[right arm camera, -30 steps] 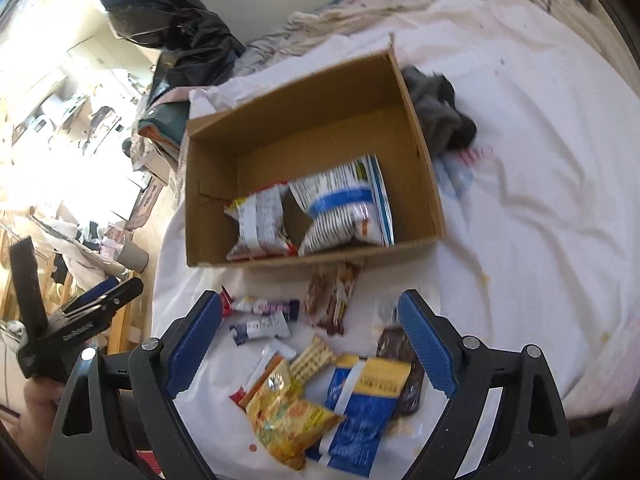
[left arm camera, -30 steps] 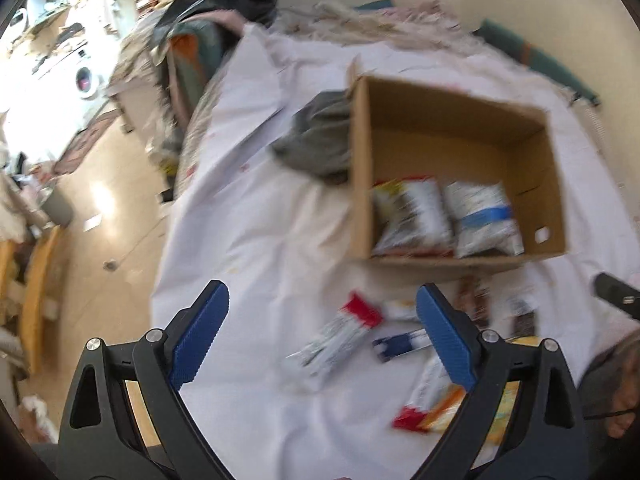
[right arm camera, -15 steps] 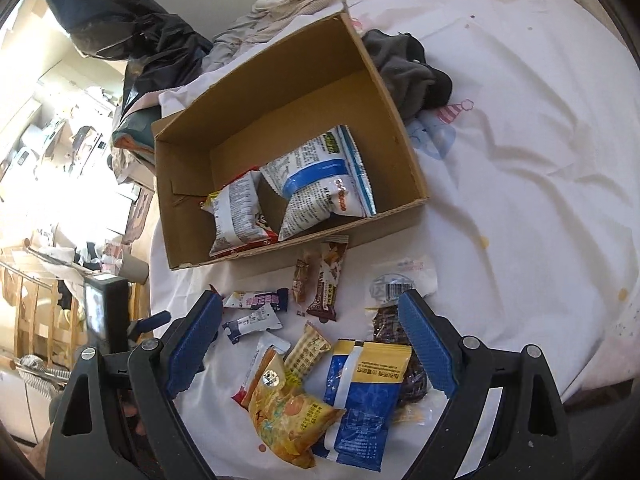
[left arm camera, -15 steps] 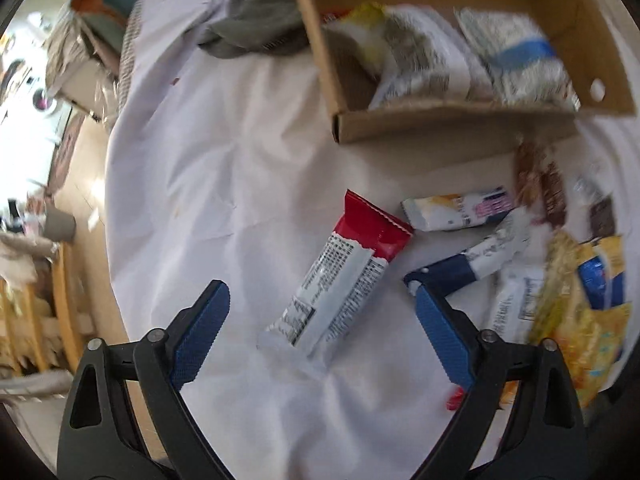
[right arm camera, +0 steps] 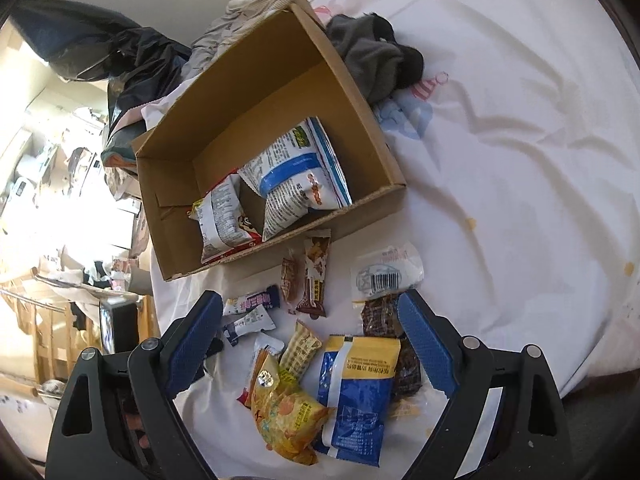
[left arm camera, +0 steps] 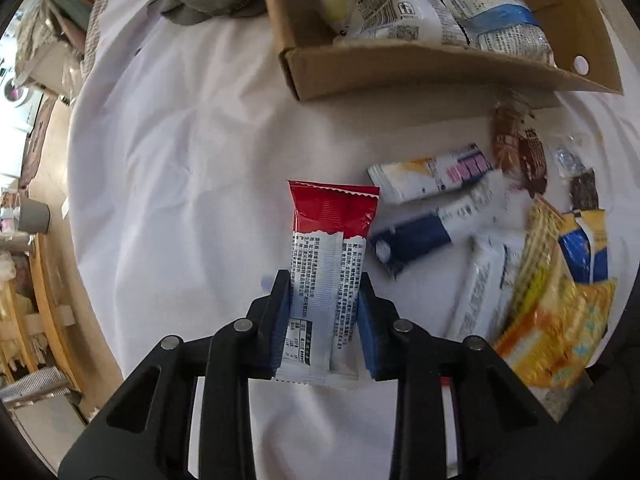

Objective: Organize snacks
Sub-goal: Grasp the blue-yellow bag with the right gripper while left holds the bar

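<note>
A red and white snack packet (left arm camera: 334,216) lies on the white sheet. My left gripper (left arm camera: 324,280) points down at it, its jaws closing, and both blue pads press the packet's white end. The cardboard box (left arm camera: 420,76) stands beyond it and holds a blue and white bag (right arm camera: 296,172) and a red and white bag (right arm camera: 220,216). My right gripper (right arm camera: 308,300) hangs open above the loose snack pile with nothing between its fingers. In that pile are a yellow bag (right arm camera: 284,412) and a blue and yellow packet (right arm camera: 356,392).
Several small bars and wrappers (left arm camera: 432,176) lie between the box (right arm camera: 360,210) and the pile. A grey cloth (right arm camera: 372,60) is bunched by the box's far corner. The sheet drops off to a wooden floor (left arm camera: 52,152) on the left.
My left gripper has dropped to the sheet and its jaws have come in from wide apart onto the red and white packet. The right gripper has rolled a little and stays open.
</note>
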